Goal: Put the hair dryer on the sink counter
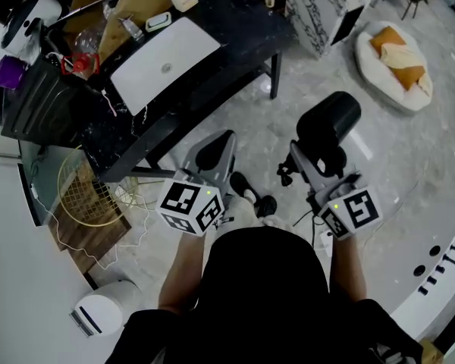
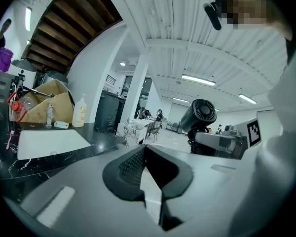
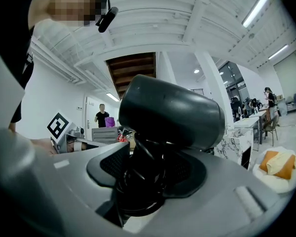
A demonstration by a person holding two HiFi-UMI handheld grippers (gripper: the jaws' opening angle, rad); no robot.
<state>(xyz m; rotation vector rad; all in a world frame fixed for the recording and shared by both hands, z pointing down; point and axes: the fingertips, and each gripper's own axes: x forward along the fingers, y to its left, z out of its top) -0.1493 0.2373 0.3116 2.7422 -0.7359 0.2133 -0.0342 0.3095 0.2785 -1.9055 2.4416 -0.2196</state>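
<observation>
My right claw (image 3: 147,168) grips the dryer (image 3: 173,113) by its handle, jaws wide. I judge it best to carry it level to the dark surface (image 1: 239,29) at far left and lay it beside the sink (image 1: 163,63) before I let go. It's black and stubby, with the cord (image 3: 138,184) wound round the handle, and it hangs above the floor. My left claw (image 2: 144,154) is closed and empty

To your right: round white floor cushion (image 1: 368,59) holding orange pillow (image 1: 411,76). Your left: gold wire basket (image 1: 80,192) on floor; purple plastic cup (image 1: 10,73) beyond, higher up.
</observation>
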